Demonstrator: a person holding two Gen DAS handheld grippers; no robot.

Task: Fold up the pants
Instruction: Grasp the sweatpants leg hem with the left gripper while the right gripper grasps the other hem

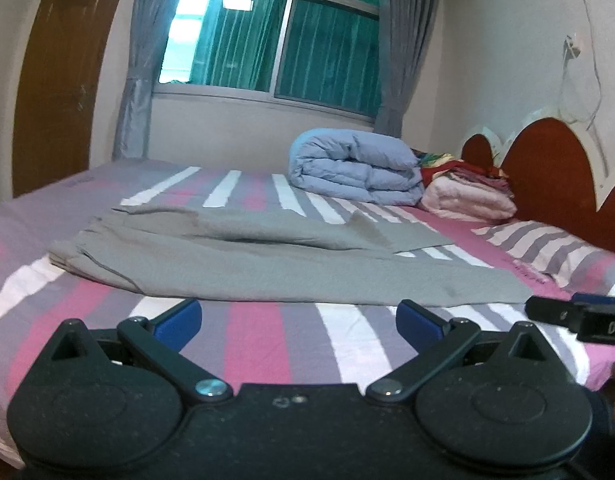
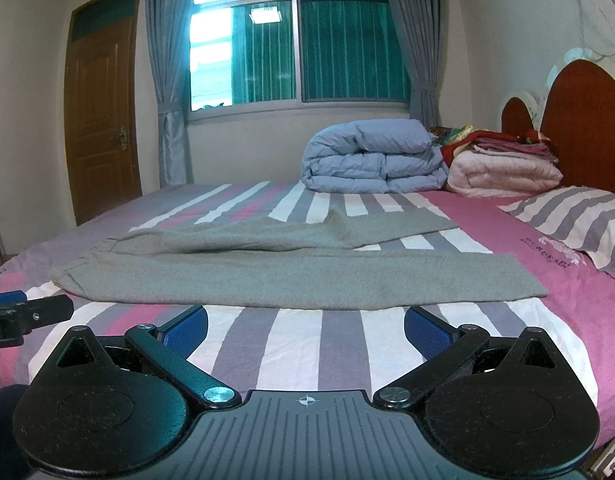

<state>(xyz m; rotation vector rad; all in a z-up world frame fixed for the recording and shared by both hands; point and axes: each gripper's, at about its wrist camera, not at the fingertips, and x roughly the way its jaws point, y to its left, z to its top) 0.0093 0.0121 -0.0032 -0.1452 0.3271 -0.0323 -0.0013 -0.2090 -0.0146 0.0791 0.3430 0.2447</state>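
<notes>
pants [image 1: 267, 264] flat on bed, just beyond both | left tongs [image 1: 298, 322] spread | right tongs [image 2: 305, 326] spread

White letters "DA" show on the black body of the right gripper [image 1: 579, 316] at the left wrist view's right edge. In the right wrist view, "LAI" sits on the left gripper [image 2: 27, 314]. Near the bed's right edge, the pink sheet [image 2: 507, 272] carries purple embroidered lettering, too blurred to read.

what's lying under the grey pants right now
The grey pants lie directly on the striped bedsheet; stripes show between the legs. Whatever sits beneath the fabric itself is covered.
</notes>
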